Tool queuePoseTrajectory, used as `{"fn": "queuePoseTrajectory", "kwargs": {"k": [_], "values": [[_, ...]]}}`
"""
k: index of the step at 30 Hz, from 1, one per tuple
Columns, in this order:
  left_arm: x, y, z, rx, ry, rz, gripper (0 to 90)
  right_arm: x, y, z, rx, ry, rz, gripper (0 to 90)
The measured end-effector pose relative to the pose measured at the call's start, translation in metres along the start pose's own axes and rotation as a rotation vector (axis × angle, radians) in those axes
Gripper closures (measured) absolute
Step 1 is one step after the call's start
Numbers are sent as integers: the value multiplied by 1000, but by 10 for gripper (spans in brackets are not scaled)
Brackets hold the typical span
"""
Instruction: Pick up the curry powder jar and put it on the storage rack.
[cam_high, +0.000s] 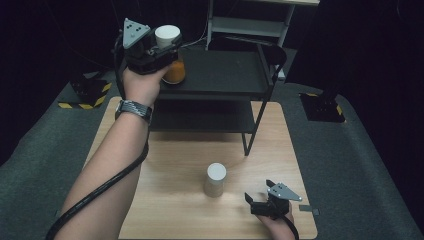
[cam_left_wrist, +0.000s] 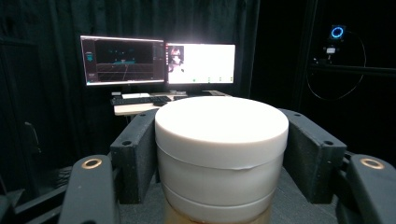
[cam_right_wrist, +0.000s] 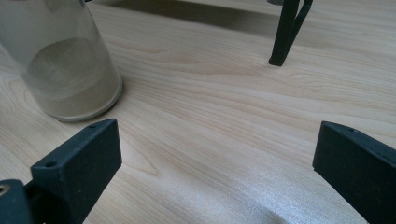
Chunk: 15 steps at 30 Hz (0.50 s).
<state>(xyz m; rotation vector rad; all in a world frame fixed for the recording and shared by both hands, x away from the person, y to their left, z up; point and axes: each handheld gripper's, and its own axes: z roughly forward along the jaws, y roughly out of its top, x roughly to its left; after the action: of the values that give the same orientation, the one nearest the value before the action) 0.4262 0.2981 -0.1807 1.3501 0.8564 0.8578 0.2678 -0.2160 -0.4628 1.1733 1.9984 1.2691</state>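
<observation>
The right gripper rests at the near right of the wooden table, its jaws wide apart on nothing. Just to its left stands a clear jar with a white lid; the right gripper view shows sandy powder settled in its base, which the high view does not reveal. Beyond it a black shelf rack stands on the table's far half, one leg planted on the wood. Grey matting surrounds the table, with black curtains around. At the far left, over the rack's top shelf, the left gripper is clamped on a white-lidded jar with orange contents. The left gripper view adds two lit monitors on a desk farther off.
</observation>
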Motion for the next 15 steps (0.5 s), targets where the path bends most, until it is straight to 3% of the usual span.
{"fn": "queuePoseTrajectory", "kwargs": {"k": [9, 15], "values": [[1, -4, 4, -14, -3, -2, 334, 1, 0, 0, 0, 0, -4, 7], [0, 0, 3, 3, -1, 0, 333, 0, 0, 0, 2, 2, -1, 7]]}}
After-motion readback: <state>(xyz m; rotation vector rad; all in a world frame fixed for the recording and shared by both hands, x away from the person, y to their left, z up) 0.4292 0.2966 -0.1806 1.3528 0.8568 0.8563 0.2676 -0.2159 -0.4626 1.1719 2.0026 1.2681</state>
